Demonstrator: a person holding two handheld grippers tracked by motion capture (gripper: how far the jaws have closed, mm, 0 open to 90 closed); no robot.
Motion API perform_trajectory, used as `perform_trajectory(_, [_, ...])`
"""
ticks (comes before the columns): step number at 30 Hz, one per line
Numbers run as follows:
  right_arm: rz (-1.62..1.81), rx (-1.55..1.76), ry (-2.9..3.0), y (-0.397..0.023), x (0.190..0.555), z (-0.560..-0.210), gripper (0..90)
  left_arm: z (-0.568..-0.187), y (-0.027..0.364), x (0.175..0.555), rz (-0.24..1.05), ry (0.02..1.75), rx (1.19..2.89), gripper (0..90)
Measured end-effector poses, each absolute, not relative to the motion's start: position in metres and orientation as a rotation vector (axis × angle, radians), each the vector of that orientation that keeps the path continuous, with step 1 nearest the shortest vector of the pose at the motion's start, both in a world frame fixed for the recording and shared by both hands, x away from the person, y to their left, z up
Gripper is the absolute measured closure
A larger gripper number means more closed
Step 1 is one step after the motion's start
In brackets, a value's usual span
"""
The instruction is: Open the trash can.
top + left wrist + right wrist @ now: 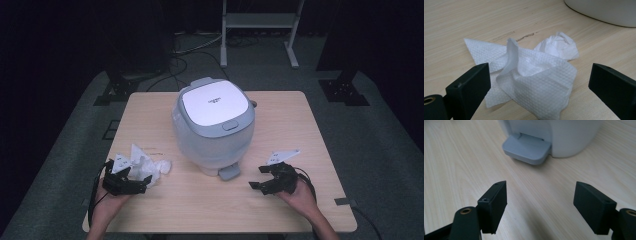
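Observation:
A white and grey rice cooker [213,125] stands with its lid down in the middle of the wooden table [280,210]. A crumpled white paper towel [150,167] lies on the table to the cooker's left. My left gripper [142,181] rests just in front of it, open. In the left gripper view the towel [536,67] reaches in between the wide-apart jaws of the left gripper [536,82], untouched by them. My right gripper [257,178] is open near the cooker's front right. In the right gripper view its jaws [540,205] point at the cooker's grey front tab [526,147] and hold nothing.
The cooker's white wall [604,10] rises just beyond the towel. A metal stand [260,30], black stand feet [345,90] and cables [190,55] sit on the grey floor behind the table. A faint brown mark [525,37] streaks the tabletop by the towel.

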State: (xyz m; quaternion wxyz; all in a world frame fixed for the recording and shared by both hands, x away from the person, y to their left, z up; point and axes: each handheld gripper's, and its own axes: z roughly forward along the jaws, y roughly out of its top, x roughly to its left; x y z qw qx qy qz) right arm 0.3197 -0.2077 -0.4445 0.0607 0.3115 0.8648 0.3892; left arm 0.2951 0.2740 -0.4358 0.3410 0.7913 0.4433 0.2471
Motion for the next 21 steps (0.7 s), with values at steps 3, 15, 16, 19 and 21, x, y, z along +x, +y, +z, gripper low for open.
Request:
perform_trajectory(3, [1.174,0.922,2.632,-0.199,0.320,-0.445,25.8,-0.437,0.274,0.295,0.638,1.151,2.066,3.1])
perform_trajectory(15, [1.207,0.898,2.646,-0.186,0.323,-0.445,25.8,-0.437,0.275,0.294,0.639,1.161,2.062,3.1])
perform_trajectory(16, [1.210,0.894,2.645,-0.185,0.324,-0.445,25.8,-0.437,0.275,0.294,0.639,1.162,2.061,3.1])
perform_trajectory(19, [1.204,0.886,2.647,-0.183,0.325,-0.444,25.8,-0.437,0.275,0.294,0.639,1.161,2.067,3.1])
perform_trajectory(21, [1.204,0.880,2.648,-0.181,0.325,-0.444,25.8,-0.437,0.274,0.294,0.637,1.161,2.066,3.1])
